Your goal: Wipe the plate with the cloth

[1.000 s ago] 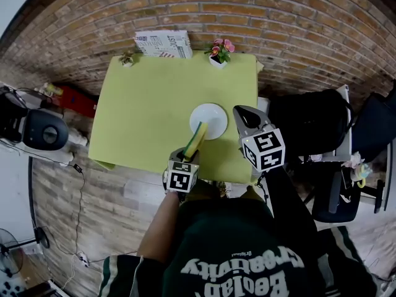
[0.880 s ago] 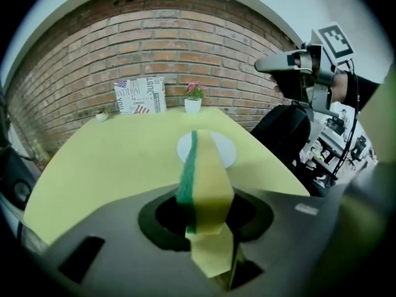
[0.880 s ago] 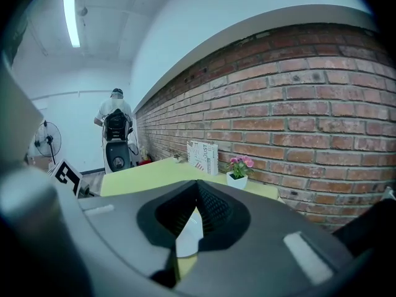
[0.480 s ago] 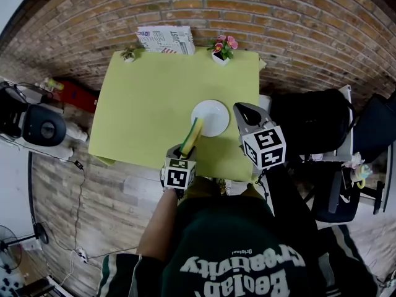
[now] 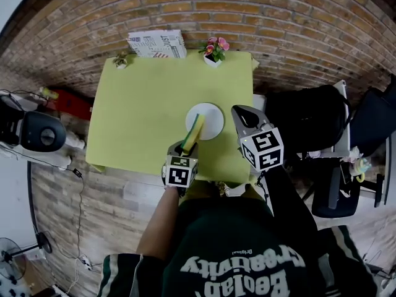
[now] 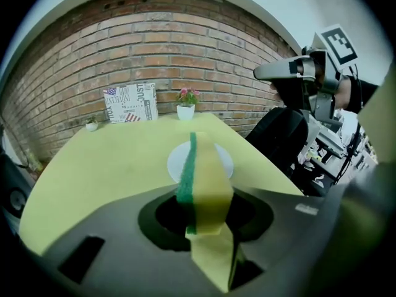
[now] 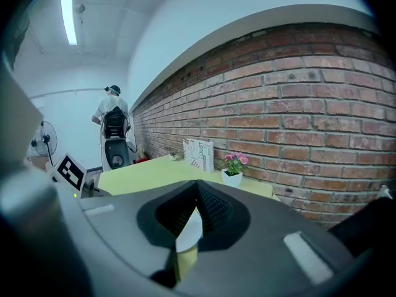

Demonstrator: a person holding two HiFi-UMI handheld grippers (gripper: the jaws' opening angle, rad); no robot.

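A white plate lies on the yellow-green table, towards its near right side. My left gripper is shut on a yellow sponge with a green scouring face, which stands on edge and points at the plate. The sponge's far tip overlaps the plate's left rim. In the left gripper view the sponge rises between the jaws and hides the middle of the plate. My right gripper hangs just right of the plate, shut and holding nothing. A sliver of plate shows between its jaws.
A pot of pink flowers, a printed card stand and a small plant line the table's far edge by the brick wall. A black bag on a chair stands right of the table. A scooter stands at the left.
My left gripper has carried the sponge a little forward, so its tip now reaches the plate's left rim. The right gripper has barely moved.
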